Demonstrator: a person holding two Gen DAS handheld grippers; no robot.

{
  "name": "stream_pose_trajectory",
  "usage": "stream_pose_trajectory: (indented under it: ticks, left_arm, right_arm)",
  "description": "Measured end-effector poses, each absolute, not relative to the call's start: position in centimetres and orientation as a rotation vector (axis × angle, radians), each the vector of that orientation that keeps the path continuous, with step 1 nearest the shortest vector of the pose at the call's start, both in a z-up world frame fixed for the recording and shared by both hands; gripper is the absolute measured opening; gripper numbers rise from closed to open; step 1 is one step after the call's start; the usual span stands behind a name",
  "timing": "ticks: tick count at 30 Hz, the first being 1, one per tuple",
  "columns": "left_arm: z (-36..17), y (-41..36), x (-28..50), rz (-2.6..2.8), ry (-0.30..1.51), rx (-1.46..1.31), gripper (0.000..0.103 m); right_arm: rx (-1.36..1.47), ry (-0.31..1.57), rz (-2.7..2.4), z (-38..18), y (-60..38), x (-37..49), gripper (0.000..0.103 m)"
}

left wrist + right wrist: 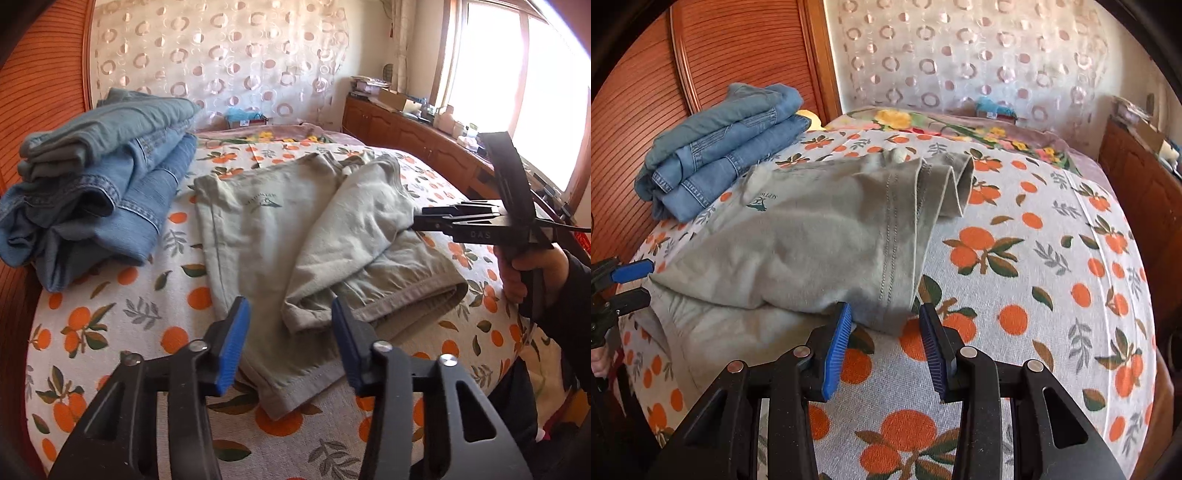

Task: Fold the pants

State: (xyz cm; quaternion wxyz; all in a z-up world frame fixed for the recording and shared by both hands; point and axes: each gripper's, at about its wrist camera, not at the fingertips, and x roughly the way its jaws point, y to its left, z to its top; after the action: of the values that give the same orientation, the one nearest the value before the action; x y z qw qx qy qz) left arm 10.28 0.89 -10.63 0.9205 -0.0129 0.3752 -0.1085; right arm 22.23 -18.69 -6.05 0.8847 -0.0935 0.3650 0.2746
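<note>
My left gripper point(291, 343) hangs over the near end of the grey-green pants point(280, 229), jaws apart with nothing pinched; the doubled-over leg's hem lies just ahead between the pads, not touched. My right gripper point(884, 347) is likewise unclenched, its pads flanking the corner of the folded pants point(812, 251) just in front, without pressing it. The pants spread away from both grippers across the orange-print bedspread point(1034, 258). Beyond them, to my left, sits a stack of folded jeans point(99, 192).

The pants point(295, 236) lie on the bed point(110, 332), with stacked jeans point(99, 199) to their left.
</note>
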Motion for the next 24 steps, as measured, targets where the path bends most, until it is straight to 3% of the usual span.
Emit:
stream_pose_trajectory:
  ticks: [3,6,12,24]
  left_arm:
    - [-10.6,0.8,10.1,-0.228,0.768,-0.026,0.035]
    - [-10.5,0.6,10.1,-0.238,0.766,-0.023,0.024]
    - [-10.2,0.5,9.3,-0.269,0.758,-0.045,0.01]
    - [-9.7,1.0,7.1,-0.292,0.739,-0.109,0.007]
  right_arm:
    - [-0.203,0.756,0.577,-6.0,-18.7,22.2,0.013]
    - [-0.204,0.734,0.596,-5.8,-19.6,21.9,0.006]
    - [-0.187,0.67,0.602,-4.4,-20.8,21.6,0.004]
    - [-0.183,0.529,0.67,1.3,-15.8,22.7,0.004]
